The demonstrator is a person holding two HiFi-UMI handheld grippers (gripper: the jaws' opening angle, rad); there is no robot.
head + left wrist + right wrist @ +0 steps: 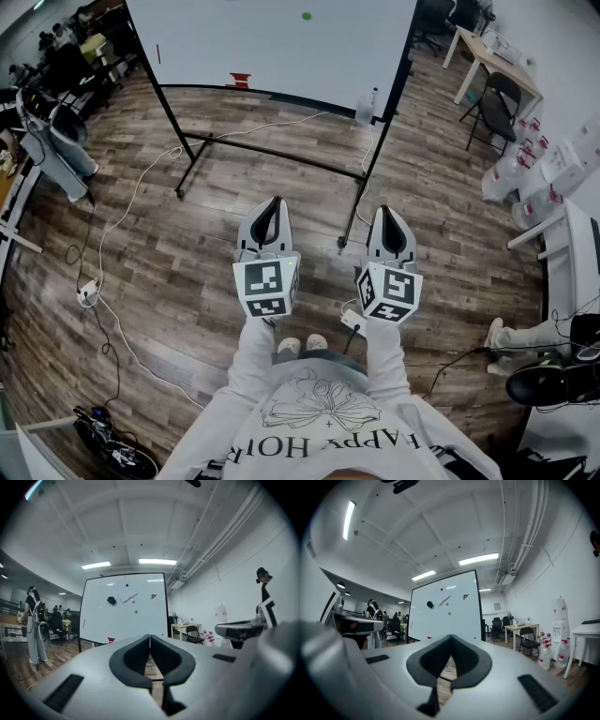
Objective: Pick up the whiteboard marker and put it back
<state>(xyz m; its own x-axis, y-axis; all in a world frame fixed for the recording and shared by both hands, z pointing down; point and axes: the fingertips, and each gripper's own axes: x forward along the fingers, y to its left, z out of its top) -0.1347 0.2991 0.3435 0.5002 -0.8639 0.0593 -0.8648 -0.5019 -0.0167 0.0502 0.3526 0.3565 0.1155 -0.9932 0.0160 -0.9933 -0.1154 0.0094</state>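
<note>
Head view, nearest: the left gripper and right gripper are held level side by side. Each is a smooth grey shell with a cube of black-and-white square markers at its rear. In the left gripper view the ribbed black rubber fingers meet at their tips with nothing between them. The right gripper view shows its fingers closed and empty the same way.

Below them runs a floor of grey-brown wood-grain planks, open in front of both grippers. A thin white cable snakes across it at the left.

Further out stands the black tubular stand of the whiteboard, whose face is flat, glossy white and edged in black. A red object sits at its bottom edge.

A slim pale stick, apparently the whiteboard marker, lies slantwise on the board face, though it is too small to be sure. It sits just beside a black angular eraser and above an orange dot and a green dot.

Right of the board, by the white wall, are a pale wooden desk and a black folding chair.
</note>
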